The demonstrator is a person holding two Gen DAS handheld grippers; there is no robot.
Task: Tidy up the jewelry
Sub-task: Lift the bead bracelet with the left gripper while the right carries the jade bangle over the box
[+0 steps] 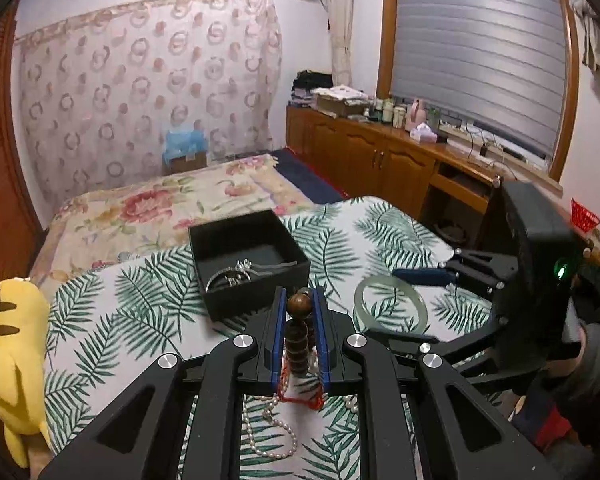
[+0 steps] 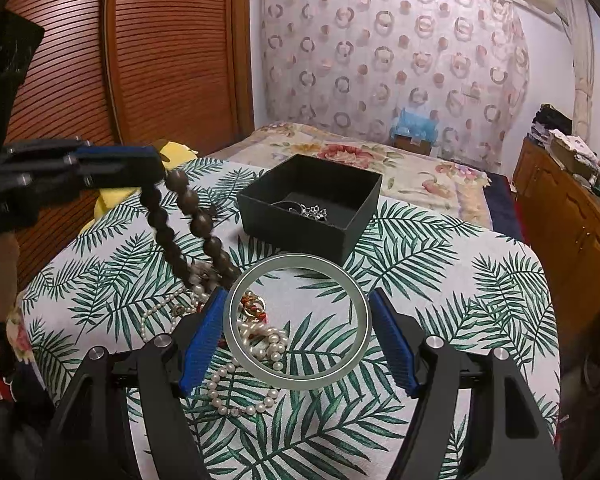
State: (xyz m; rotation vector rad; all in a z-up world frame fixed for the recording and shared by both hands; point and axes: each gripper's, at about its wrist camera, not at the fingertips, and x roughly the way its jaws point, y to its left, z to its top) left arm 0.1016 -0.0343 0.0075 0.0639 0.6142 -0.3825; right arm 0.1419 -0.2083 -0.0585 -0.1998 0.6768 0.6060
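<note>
My left gripper (image 1: 299,300) is shut on a string of dark brown wooden beads (image 1: 299,340) and holds it up; the beads hang down toward the leaf-print cloth (image 2: 192,216). My right gripper (image 2: 296,320) is open, its blue pads either side of a pale green jade bangle (image 2: 297,384) lying flat on the cloth; the bangle also shows in the left wrist view (image 1: 390,306). An open black box (image 1: 248,260) holds silver jewelry (image 1: 236,272). A pearl necklace (image 2: 236,376) and a red-corded trinket (image 2: 254,306) lie by the bangle.
The leaf-print cloth (image 1: 360,232) covers a raised surface beside a floral bed (image 1: 160,204). A yellow plush toy (image 1: 8,352) sits at the left edge. Wooden cabinets (image 1: 380,156) with bottles stand at the right, a slatted wardrobe (image 2: 160,60) at the left.
</note>
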